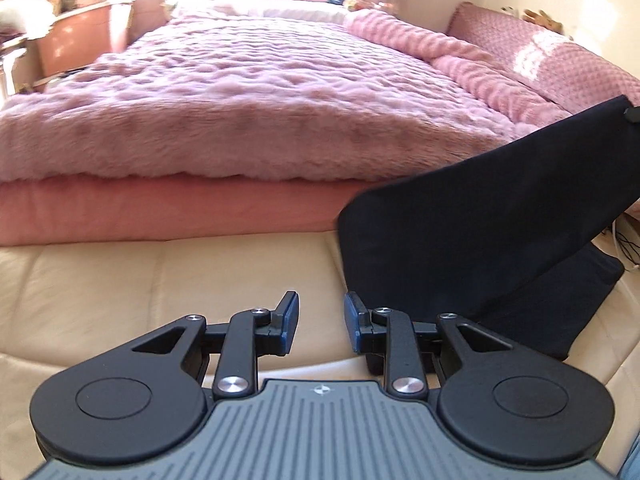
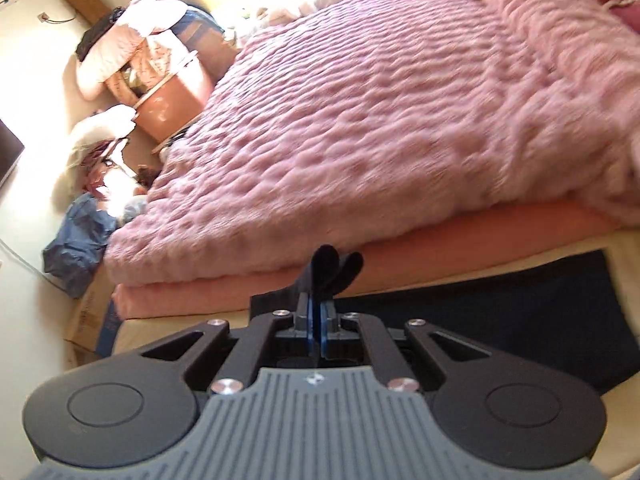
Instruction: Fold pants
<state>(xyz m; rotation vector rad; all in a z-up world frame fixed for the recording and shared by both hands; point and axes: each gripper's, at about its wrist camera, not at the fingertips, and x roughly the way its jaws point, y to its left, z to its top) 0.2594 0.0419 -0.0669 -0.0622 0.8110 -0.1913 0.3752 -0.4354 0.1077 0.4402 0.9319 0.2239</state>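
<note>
Flanking the pants [image 1: 460,232], a pink blanket [image 1: 240,100] fills the bed.

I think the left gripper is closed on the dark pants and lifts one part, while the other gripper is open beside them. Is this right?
Not quite: the sides are swapped. In the right wrist view, the right gripper is closed on a bunch of the dark pants. In the left wrist view, the left gripper is open and empty, beside the pants.

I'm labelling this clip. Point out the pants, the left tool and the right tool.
pants [image 1: 460,232]: left wrist view, on the lifted dark panel.
left tool [image 1: 321,322]: left wrist view, midway between its open fingertips.
right tool [image 2: 318,308]: right wrist view, between fingertips shut on the pants' fabric.
</note>
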